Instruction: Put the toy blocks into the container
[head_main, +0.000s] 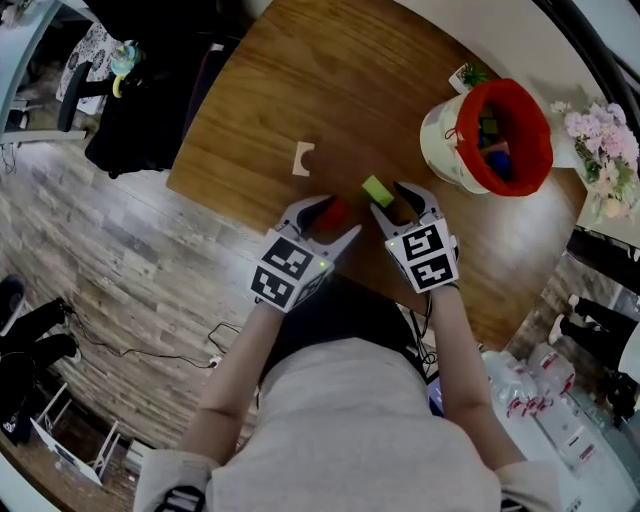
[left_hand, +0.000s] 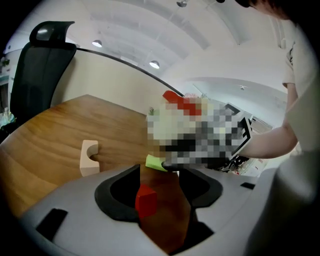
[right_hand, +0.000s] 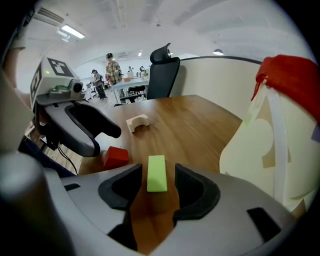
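Container (head_main: 440, 135), lying right of the right gripper (head_main: 402, 205), is holding coloured blocks (head_main: 495, 150).
Jaws apart, the left gripper (head_main: 328, 218) is straddling a red block (left_hand: 146, 200), the right a green block (right_hand: 157, 172).

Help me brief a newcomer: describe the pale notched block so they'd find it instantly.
On the wooden table, look left of the red-lined cream container, toward the middle. The pale block lies there alone. Unlike the red block and green block, it is unpainted, with a half-round notch.
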